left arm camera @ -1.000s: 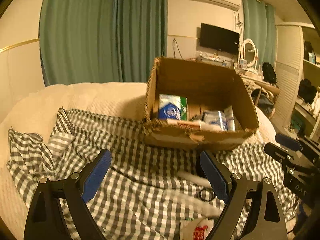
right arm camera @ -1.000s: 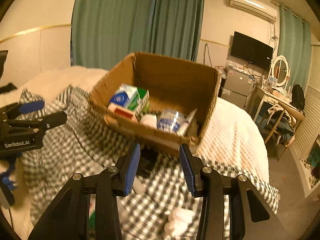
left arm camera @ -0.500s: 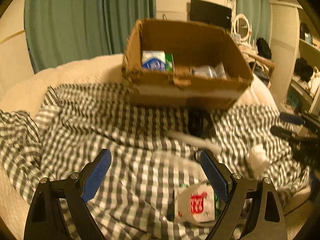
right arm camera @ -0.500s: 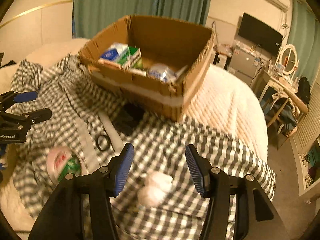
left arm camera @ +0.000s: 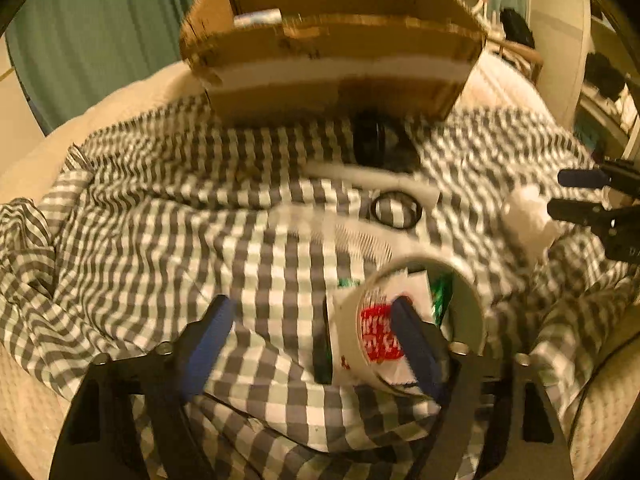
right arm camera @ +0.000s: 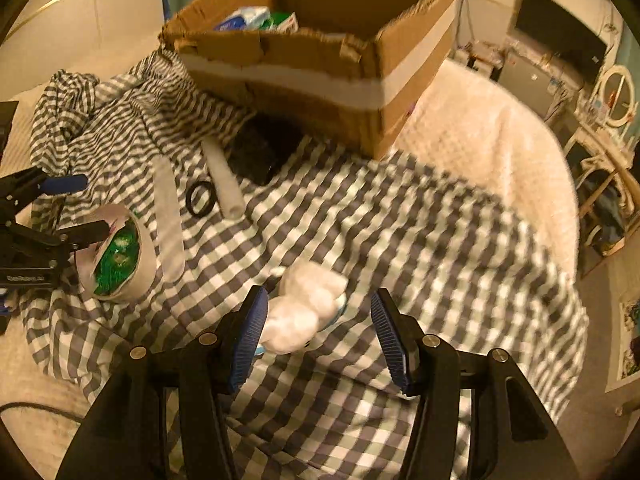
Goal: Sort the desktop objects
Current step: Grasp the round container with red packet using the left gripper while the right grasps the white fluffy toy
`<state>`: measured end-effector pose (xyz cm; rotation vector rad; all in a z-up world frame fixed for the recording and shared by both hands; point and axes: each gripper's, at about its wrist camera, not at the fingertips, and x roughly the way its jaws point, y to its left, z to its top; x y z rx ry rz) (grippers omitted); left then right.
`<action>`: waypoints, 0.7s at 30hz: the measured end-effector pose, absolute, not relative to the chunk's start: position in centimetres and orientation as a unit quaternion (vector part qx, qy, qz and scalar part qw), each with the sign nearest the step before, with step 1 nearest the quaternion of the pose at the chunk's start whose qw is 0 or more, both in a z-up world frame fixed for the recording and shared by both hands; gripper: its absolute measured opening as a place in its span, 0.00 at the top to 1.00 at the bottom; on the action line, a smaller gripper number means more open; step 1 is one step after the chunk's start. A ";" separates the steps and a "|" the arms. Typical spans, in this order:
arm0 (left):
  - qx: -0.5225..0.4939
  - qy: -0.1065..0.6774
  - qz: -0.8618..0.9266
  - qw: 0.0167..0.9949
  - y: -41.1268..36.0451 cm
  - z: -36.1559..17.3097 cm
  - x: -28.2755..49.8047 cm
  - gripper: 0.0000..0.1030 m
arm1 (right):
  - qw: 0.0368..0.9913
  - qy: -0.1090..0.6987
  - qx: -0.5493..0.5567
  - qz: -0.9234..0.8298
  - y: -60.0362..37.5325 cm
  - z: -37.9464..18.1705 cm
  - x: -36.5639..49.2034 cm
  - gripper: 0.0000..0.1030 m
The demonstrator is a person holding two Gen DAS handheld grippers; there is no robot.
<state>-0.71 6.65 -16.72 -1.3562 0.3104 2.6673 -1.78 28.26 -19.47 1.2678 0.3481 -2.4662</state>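
A white round tub (left arm camera: 376, 320) with a red label and green contents lies on the checked cloth. My left gripper (left arm camera: 310, 320) is open; its right finger overlaps the tub's mouth and its left finger stands well clear. In the right wrist view the tub (right arm camera: 116, 256) sits by the left gripper (right arm camera: 76, 208). A crumpled white tissue (right arm camera: 304, 304) lies between the fingers of my open right gripper (right arm camera: 318, 312), nearer the left finger. The cardboard box (left arm camera: 332, 60) with packets inside stands beyond.
A black ring (right arm camera: 200, 198), a white tube (right arm camera: 222, 178), a flat white strip (right arm camera: 168, 216) and a black object (right arm camera: 264, 148) lie on the checked cloth (right arm camera: 400, 220) before the box (right arm camera: 320, 72). The cloth covers a cream bed; furniture stands at the right.
Both grippers dropped from box height down to the cloth. The left one closed in on the round tub. The right one came down around the tissue with its fingers spread wider.
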 end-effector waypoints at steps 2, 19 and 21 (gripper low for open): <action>-0.454 0.107 0.882 0.064 6.7 -17.3 -0.8 0.36 | 0.180 0.123 0.456 -0.863 28.0 -20.2 -2.2 0.48; -0.464 0.091 0.874 0.113 7.0 -18.3 -1.3 0.89 | 0.191 0.176 0.499 -0.827 25.6 -24.5 -3.4 0.49; -0.457 0.086 0.878 0.113 6.8 -17.9 -1.3 0.90 | 0.185 0.185 0.487 -0.833 25.4 -23.9 -2.9 0.49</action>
